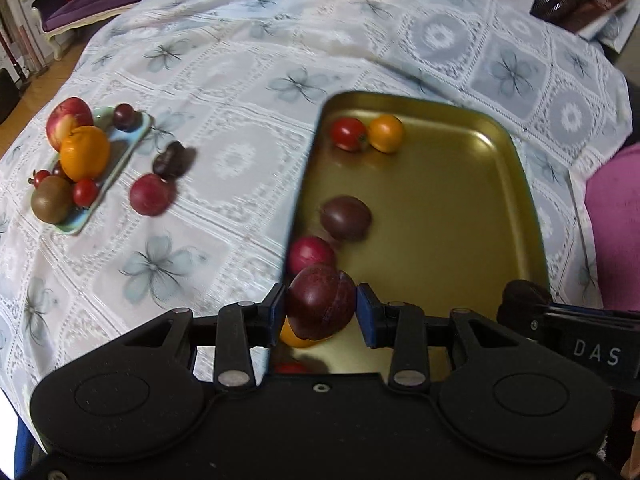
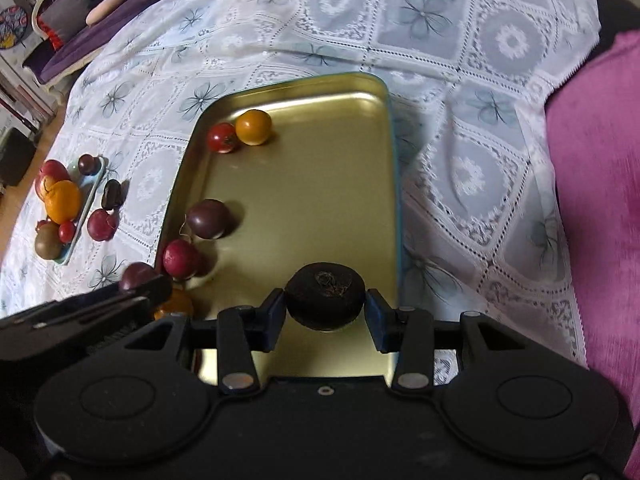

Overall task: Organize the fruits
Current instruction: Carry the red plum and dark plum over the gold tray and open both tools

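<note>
- Left wrist view: the left gripper (image 1: 321, 307) is closed on a dark red plum (image 1: 320, 302), low in the frame, over the near left edge of the gold tray (image 1: 440, 216).
- Only here, the small green dish (image 1: 138, 140) at the left shows clearly.
- Right wrist view: the right gripper (image 2: 325, 307) squeezes a round black fruit (image 2: 325, 301) over the tray's near end.
- I think both fruits are going into the tray. Next: lower them and let go softly.
</note>
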